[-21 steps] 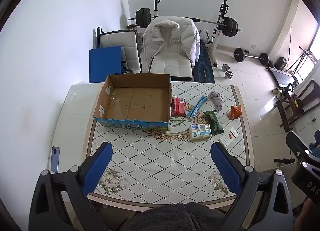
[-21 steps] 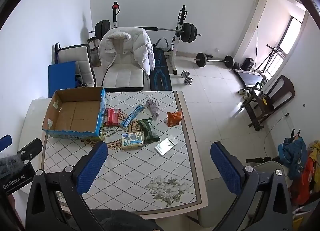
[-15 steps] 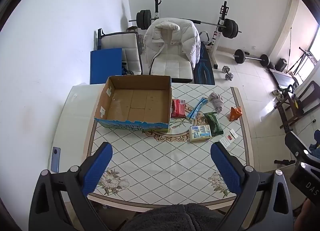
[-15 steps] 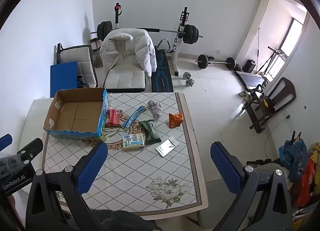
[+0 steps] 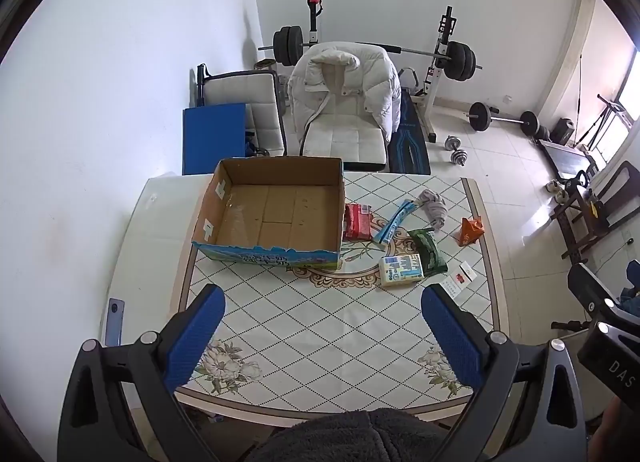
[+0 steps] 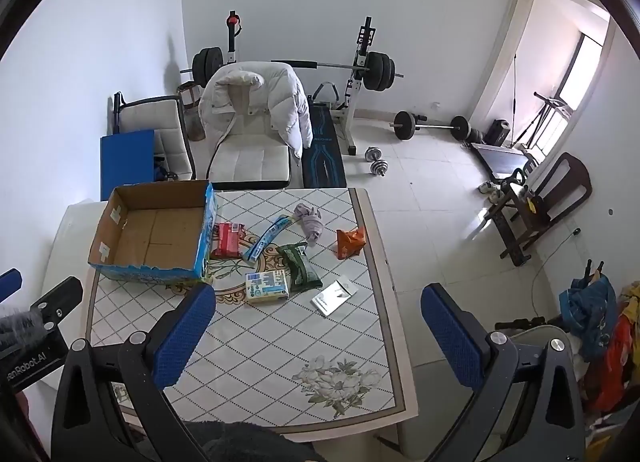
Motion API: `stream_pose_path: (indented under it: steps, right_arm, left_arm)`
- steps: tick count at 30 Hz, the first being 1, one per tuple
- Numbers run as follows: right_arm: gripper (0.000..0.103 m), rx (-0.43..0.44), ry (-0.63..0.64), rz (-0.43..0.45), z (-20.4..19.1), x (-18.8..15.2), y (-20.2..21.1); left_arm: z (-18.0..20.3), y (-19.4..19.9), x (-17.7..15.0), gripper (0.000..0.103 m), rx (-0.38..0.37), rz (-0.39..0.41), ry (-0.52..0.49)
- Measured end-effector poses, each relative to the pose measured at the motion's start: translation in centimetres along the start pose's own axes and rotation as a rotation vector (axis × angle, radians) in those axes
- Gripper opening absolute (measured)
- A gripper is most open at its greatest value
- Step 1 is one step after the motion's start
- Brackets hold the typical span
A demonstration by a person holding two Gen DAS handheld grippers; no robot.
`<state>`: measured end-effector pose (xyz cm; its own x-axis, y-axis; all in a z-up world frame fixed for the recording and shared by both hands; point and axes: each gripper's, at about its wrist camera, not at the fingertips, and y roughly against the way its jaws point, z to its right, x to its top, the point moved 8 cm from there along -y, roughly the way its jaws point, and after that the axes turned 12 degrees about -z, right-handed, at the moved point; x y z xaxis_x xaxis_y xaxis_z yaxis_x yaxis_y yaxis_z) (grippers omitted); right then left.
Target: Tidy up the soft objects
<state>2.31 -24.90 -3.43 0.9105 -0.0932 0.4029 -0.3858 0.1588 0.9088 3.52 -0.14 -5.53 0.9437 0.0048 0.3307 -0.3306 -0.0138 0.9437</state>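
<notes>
While both tongs, left [image 5: 322, 336] and right [image 6: 318, 336], hang wide and empty, the packets crowded beside the cardboard box [image 5: 276, 214] invite a double pickup.

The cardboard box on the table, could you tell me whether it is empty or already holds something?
Empty: the cardboard box stands open-topped, and its bare brown floor shows in both views.

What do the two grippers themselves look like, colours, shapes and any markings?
The left gripper and the right gripper match: black angular frames with silver bolts and blue textured finger pads. Each body, seen from the other camera, carries white lettering, partly cut off. No cables visible.
</notes>
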Motion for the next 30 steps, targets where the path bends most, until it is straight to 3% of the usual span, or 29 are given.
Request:
stream_pose_path:
  steps: [30]
  right_arm:
    - [0.103,-0.013,-0.023,0.018,0.14,-0.08,0.00]
  left_arm:
    - [-0.14,0.82,0.43,0.101,0.008,0.033,-0.018]
